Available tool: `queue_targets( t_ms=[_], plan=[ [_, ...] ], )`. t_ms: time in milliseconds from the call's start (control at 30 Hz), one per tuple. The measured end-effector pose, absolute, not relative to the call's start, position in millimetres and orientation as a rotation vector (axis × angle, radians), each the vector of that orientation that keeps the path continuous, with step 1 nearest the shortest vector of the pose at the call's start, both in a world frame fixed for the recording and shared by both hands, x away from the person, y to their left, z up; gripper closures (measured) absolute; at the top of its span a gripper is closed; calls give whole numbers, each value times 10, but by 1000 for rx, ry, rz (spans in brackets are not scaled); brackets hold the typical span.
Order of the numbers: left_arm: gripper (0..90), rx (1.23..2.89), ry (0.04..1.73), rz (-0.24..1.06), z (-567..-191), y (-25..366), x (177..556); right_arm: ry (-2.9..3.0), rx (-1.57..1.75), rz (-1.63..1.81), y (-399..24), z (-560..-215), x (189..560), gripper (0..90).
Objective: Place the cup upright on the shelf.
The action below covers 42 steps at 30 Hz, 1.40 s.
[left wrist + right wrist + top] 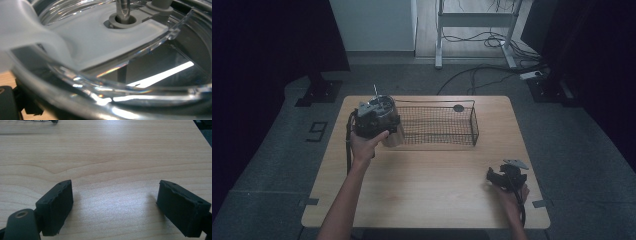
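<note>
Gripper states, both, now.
Left gripper: at a clear lidded container; open or shut cannot be told.
Right gripper: open, holding nothing.

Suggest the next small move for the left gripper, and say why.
Probably carry the clear lidded container rightward and lower it into the wire basket: the left gripper holds it at the basket's left end, raised, while the right gripper rests open.

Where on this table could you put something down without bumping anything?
The bare wood between the wire basket and the right gripper is free, as is the near left corner. It is crowded at the basket's left end, where the left gripper holds a clear container.
</note>
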State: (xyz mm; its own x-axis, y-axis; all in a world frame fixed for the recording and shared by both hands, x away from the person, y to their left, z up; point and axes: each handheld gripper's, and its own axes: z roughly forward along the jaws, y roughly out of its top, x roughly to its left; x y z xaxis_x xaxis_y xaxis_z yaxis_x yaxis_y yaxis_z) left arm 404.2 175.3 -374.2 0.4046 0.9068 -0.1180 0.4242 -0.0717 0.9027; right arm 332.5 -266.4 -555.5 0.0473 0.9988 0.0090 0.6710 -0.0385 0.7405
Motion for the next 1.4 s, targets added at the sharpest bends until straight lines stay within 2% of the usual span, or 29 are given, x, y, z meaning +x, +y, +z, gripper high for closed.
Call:
queue_targets(
  t_ms=[800,1400],
  plan=[
    [38,1725,1172,677,-3652,1541,4299,1677,1769,755,-2665,-5555,3328,133],
    [38,1720,1194,656,-3647,1431,4544,1677,1769,755,-2665,-5555,3328,133]
  ],
)
